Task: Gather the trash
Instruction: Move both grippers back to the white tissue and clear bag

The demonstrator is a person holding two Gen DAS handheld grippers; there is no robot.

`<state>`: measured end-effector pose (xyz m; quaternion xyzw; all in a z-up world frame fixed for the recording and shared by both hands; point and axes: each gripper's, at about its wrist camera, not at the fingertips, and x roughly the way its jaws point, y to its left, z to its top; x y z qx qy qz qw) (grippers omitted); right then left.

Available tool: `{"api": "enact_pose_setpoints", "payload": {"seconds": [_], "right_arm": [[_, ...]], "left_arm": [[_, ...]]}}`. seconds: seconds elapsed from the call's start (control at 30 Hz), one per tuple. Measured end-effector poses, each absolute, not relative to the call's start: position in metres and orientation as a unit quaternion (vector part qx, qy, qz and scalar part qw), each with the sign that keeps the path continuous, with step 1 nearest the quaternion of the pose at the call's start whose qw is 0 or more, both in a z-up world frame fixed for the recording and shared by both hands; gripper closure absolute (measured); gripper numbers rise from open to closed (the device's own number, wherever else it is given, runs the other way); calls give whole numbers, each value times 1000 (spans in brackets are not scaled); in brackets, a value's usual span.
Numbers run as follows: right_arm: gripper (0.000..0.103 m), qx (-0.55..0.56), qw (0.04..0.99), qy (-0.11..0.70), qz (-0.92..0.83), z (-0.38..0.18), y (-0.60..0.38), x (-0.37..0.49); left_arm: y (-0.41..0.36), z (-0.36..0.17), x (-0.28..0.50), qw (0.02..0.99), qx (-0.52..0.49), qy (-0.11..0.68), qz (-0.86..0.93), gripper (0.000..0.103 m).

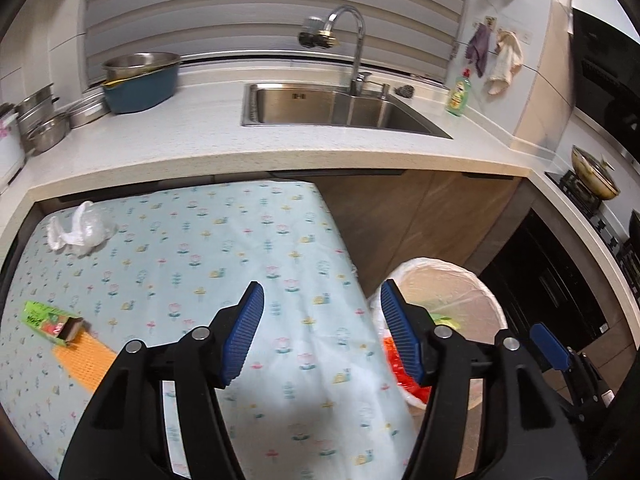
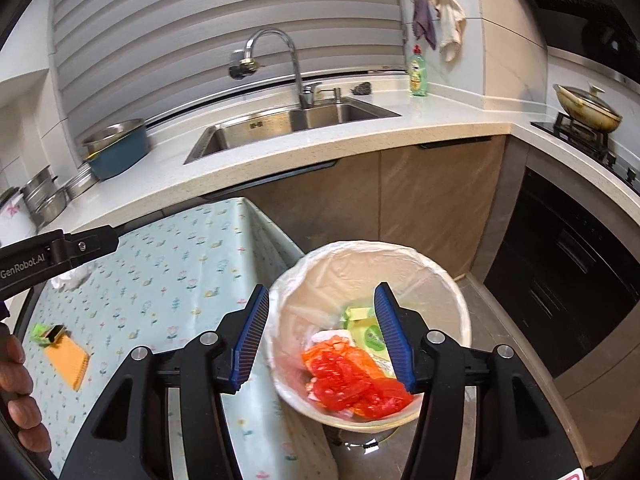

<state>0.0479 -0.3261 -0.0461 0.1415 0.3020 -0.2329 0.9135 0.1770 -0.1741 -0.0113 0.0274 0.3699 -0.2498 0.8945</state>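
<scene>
We hold the right gripper [image 2: 322,336] above the trash bin [image 2: 448,280], its blue-padded fingers [image 2: 250,340] spread wide with nothing between them. Below it, inside the bin's white liner, lie crumpled red plastic [image 2: 352,384], an orange piece beneath it and a green-labelled packet [image 2: 370,334].

Our left gripper [image 1: 322,334] hangs over the right edge of the table, its fingers likewise apart and holding nothing. Through its view the bin [image 1: 472,276] stands on the floor just beside the table's right side, with the right gripper's blue tip [image 1: 550,346] showing near it.

The table wears a pale blue floral tablecloth [image 1: 192,264]. Trash remains on it: a green carton [image 1: 50,322] with its end open lies near the left edge, touching an orange mesh-textured sheet [image 1: 86,364], and a crumpled white tissue or plastic wad [image 1: 80,230] sits well apart from them at the far left corner.

Beyond the table runs a speckled countertop [image 1: 200,148] with a steel sink [image 1: 340,108] and curved faucet [image 1: 356,36]. A green dish-soap bottle [image 1: 458,94] stands right of the sink; a blue basin [image 1: 142,84] holding a steel bowl sits to the left, beside stacked steel pots [image 1: 42,120]. A lidded wok [image 2: 586,110] rests on the stove at far right.
</scene>
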Motion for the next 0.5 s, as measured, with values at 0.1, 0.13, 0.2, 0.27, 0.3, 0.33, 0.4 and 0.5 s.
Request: {"api": "enact_pose_setpoints", "payload": {"seconds": [0.1, 0.13, 0.2, 0.27, 0.3, 0.33, 0.4, 0.5], "right_arm": [[49, 133, 919, 303, -214, -43, -307, 59], [49, 131, 921, 304, -207, -42, -300, 64], [48, 128, 924, 304, -193, -40, -287, 71], [48, 123, 927, 306, -178, -39, -272, 81], [48, 119, 929, 307, -170, -39, -263, 86], [48, 117, 930, 308, -165, -38, -257, 90], [48, 113, 932, 310, -149, -38, -241, 100], [48, 107, 934, 315, -128, -40, -217, 112]], "left_arm": [[-151, -12, 184, 900, 23, 371, -227, 43], [-143, -13, 187, 903, 23, 371, -217, 40], [-126, -14, 192, 907, 18, 370, -200, 35], [-108, -15, 198, 911, 12, 371, -181, 34], [-99, -15, 201, 912, 9, 372, -173, 34], [-90, -16, 204, 913, 8, 374, -165, 34], [-70, -19, 210, 916, 5, 375, -143, 33], [-40, -25, 220, 916, -10, 385, -115, 30]]}}
